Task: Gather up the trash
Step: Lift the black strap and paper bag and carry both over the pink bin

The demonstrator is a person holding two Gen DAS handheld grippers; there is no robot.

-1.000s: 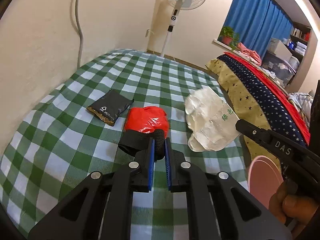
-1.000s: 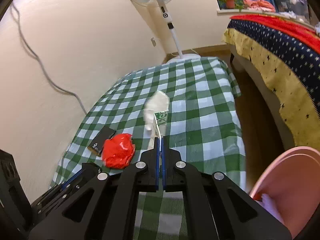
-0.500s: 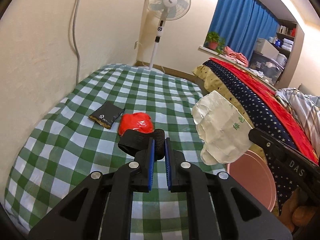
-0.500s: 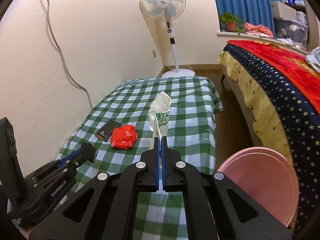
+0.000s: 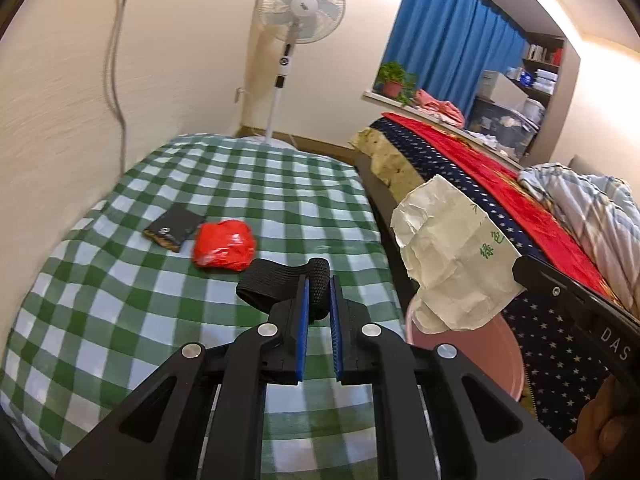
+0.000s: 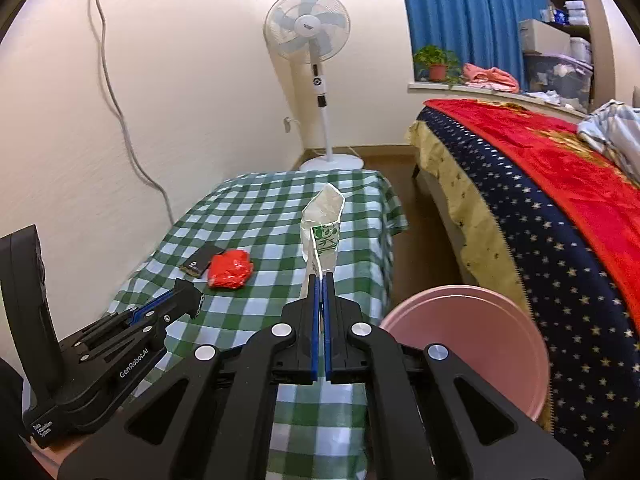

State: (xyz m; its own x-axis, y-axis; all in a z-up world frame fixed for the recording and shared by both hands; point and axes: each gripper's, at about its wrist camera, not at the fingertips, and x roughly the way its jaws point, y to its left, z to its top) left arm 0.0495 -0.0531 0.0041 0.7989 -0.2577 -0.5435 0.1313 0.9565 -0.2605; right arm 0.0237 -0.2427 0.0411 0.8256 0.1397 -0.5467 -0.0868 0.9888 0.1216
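Right gripper (image 6: 321, 280) is pinching the crumpled white paper bag (image 6: 323, 236) by one thin edge; left gripper (image 5: 318, 292) is clamping a black elastic strap (image 5: 280, 284). Pink round plastic bin (image 6: 480, 344) is sitting below-right of the right gripper. Risk: the bag may be slipping free before reaching it.

Worktop, bin and bed

Packet (image 6: 201, 261) and crumpled bag (image 6: 231, 269) side by side on worktop (image 6: 276, 204); bin (image 6: 472, 340) on the floor right of worktop; bed (image 6: 540, 184) beyond bin; fan (image 6: 307, 32) behind worktop.
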